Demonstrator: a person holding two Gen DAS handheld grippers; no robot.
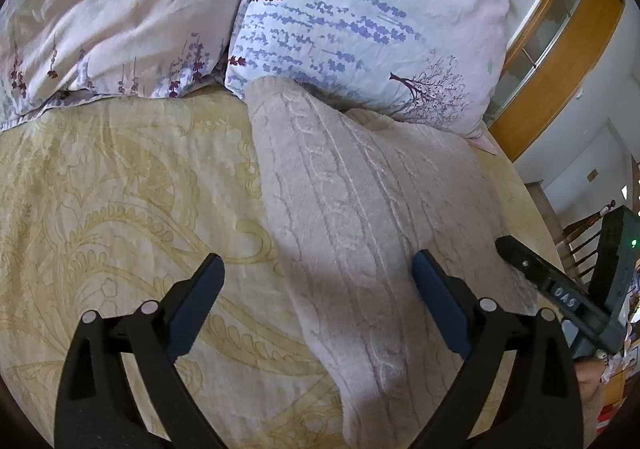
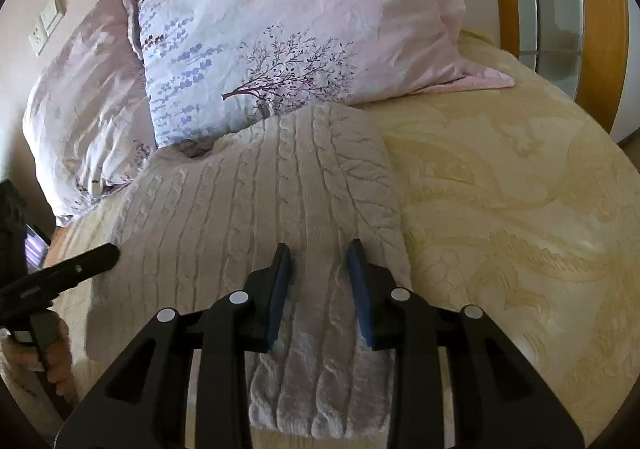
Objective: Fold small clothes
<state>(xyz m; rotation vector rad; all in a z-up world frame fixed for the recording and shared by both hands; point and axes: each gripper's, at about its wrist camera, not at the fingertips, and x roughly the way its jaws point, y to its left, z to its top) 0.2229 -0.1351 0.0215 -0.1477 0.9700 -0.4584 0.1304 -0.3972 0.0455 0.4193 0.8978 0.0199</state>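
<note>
A pale cable-knit sweater (image 1: 360,217) lies folded into a long strip on the bed, over a cream bedspread (image 1: 120,189) with a leafy pattern. The sweater's far end rests against the floral pillow (image 1: 360,21) at the head of the bed; a second, pinker pillow (image 1: 112,9) sits beside that one, away from the wooden headboard (image 1: 560,61).

The left hand-held gripper (image 1: 318,269) hangs above the sweater's near part with its jaws spread wide — one blue pad over the knit, the other over bare bedspread, neither touching cloth so far as can be seen. Nothing is gripped.

The right hand-held gripper (image 2: 319,255) is over the sweater (image 2: 260,201) too, nearer its edge on the headboard side. Its jaws stand a little apart, with a ridge of the knit running between the pads; they do not press on it. In the right wrist view the left hand-held gripper (image 2: 60,273) shows at the sweater's far edge, with the person's hand (image 2: 56,361) below it.
</note>
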